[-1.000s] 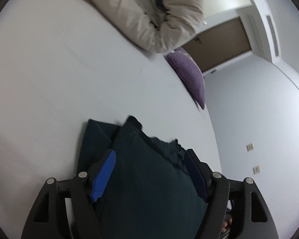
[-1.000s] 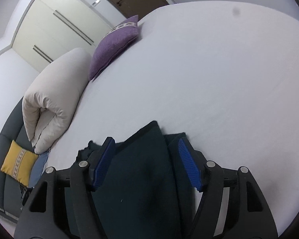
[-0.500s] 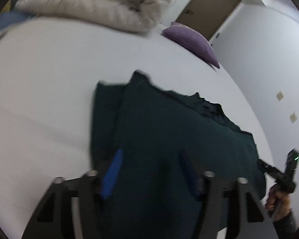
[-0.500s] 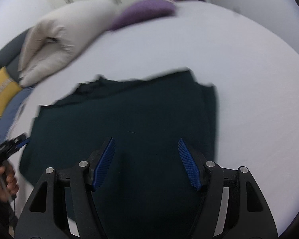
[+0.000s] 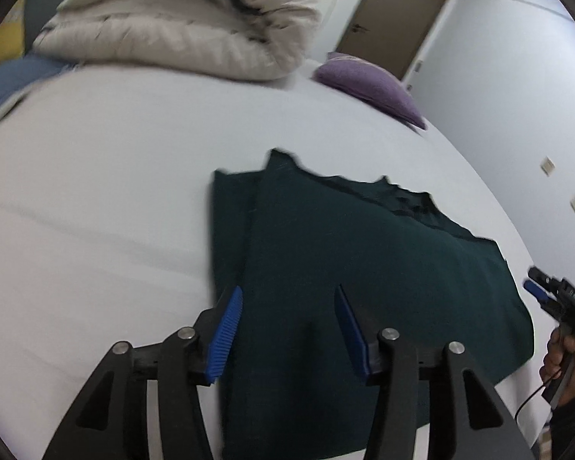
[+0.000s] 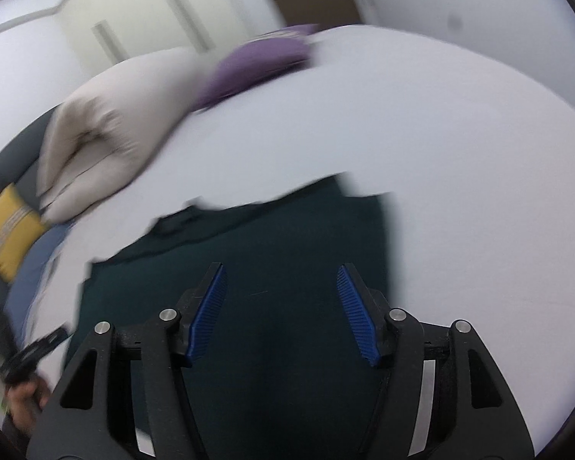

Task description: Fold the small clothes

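Left gripper (image 5: 289, 320): you are holding it half open over the garment (image 5: 364, 268), gripping nothing.
Right gripper (image 6: 281, 301): you are holding it half open, empty.
Cushion (image 5: 368, 88): lying at one o'clock.

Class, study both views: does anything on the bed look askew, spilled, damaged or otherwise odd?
Nothing is spilled or damaged. The dark green garment lies flat on the white bed, its far edge uneven and stepped, with one folded strip showing along its side. The pictures are blurred.
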### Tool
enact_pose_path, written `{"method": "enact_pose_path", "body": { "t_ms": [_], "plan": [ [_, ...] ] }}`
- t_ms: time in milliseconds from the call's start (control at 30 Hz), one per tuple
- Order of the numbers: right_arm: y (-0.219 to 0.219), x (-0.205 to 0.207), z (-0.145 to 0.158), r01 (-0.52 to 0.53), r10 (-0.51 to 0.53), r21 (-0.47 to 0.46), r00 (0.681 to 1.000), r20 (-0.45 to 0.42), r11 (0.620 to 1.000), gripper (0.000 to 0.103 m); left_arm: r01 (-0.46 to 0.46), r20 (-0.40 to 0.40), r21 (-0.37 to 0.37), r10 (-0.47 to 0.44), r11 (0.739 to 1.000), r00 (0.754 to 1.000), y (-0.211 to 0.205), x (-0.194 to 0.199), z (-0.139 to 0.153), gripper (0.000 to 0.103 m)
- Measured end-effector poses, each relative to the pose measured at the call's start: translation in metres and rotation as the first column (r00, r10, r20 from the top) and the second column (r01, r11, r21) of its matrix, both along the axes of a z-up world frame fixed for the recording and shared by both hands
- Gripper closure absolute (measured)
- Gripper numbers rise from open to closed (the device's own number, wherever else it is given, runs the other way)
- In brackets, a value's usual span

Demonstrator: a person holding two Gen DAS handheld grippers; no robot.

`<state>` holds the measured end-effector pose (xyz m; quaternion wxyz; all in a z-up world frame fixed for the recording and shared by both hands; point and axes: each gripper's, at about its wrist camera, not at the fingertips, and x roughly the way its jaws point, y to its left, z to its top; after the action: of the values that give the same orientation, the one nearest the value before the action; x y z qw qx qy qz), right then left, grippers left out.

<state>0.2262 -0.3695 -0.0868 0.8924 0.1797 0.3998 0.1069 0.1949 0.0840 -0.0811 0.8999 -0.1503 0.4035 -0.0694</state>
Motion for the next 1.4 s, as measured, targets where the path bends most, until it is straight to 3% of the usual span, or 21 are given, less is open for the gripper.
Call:
{"method": "enact_pose_path", "body": {
  "t_ms": [67, 200, 267, 400, 467, 567, 633, 800, 967, 1100, 1233, 1333, 1400],
  "plan": [
    [0.023, -0.004, -0.007, -0.111, 0.112, 0.078, 0.993, -0.019, 0.991, 0.044, 0.032, 0.029, 0.038, -0.033, 0.999, 0.999, -0.017, -0.003, 0.005, 0.05],
    [0.06, -0.017, -0.025, -0.212, 0.226, 0.199, 0.973, -0.052, 0.957, 0.044, 0.096, 0.059, 0.08, -0.101, 0.992, 0.993, -0.049, -0.017, 0.005, 0.05],
    [0.076, -0.029, -0.038, -0.253, 0.289, 0.312, 0.954, -0.075, 0.916, 0.044, 0.157, 0.051, 0.092, -0.162, 0.983, 0.986, -0.065, -0.025, 0.0, 0.05],
    [0.098, -0.047, -0.06, -0.278, 0.339, 0.378, 0.935, -0.106, 0.883, 0.044, 0.247, -0.004, 0.109, -0.248, 0.963, 0.969, -0.094, -0.038, -0.018, 0.049],
    [0.1, -0.053, -0.068, -0.275, 0.335, 0.355, 0.934, -0.121, 0.894, 0.047, 0.237, -0.033, 0.134, -0.234, 0.962, 0.972, -0.097, -0.039, -0.029, 0.049],
    [0.093, -0.066, -0.073, -0.237, 0.296, 0.357, 0.947, -0.12, 0.903, 0.052, 0.203, -0.03, 0.077, -0.202, 0.976, 0.979, -0.084, -0.038, -0.031, 0.05],
    [0.076, -0.067, -0.075, -0.191, 0.248, 0.354, 0.961, -0.121, 0.915, 0.053, 0.185, -0.035, 0.054, -0.183, 0.981, 0.982, -0.074, -0.038, -0.031, 0.056],
    [0.012, -0.081, -0.075, 0.005, 0.042, 0.349, 0.991, -0.128, 0.937, 0.059, 0.168, -0.042, 0.043, -0.166, 0.985, 0.985, -0.051, -0.05, -0.032, 0.057],
    [-0.029, -0.105, -0.062, 0.172, -0.13, 0.371, 0.982, -0.137, 0.913, 0.055, 0.128, -0.043, 0.027, -0.127, 0.991, 0.991, -0.033, -0.069, -0.026, 0.058],
    [0.007, -0.102, -0.044, 0.046, -0.006, 0.438, 0.996, -0.094, 0.898, 0.055, 0.1, -0.022, 0.03, -0.099, 0.995, 0.995, -0.033, -0.078, -0.013, 0.055],
    [0.072, -0.087, -0.047, -0.097, 0.154, 0.453, 0.984, -0.09, 0.886, 0.055, 0.097, 0.009, 0.025, -0.098, 0.995, 0.995, -0.042, -0.071, -0.002, 0.047],
    [0.088, -0.077, -0.073, -0.087, 0.17, 0.436, 0.973, -0.155, 0.896, 0.055, 0.086, 0.005, 0.055, -0.087, 0.995, 0.996, -0.044, -0.06, -0.006, 0.043],
    [0.075, -0.077, -0.088, -0.038, 0.14, 0.464, 0.972, -0.187, 0.885, 0.057, 0.062, -0.043, 0.052, -0.059, 0.997, 0.997, -0.038, -0.053, -0.02, 0.043]
  ]
}}
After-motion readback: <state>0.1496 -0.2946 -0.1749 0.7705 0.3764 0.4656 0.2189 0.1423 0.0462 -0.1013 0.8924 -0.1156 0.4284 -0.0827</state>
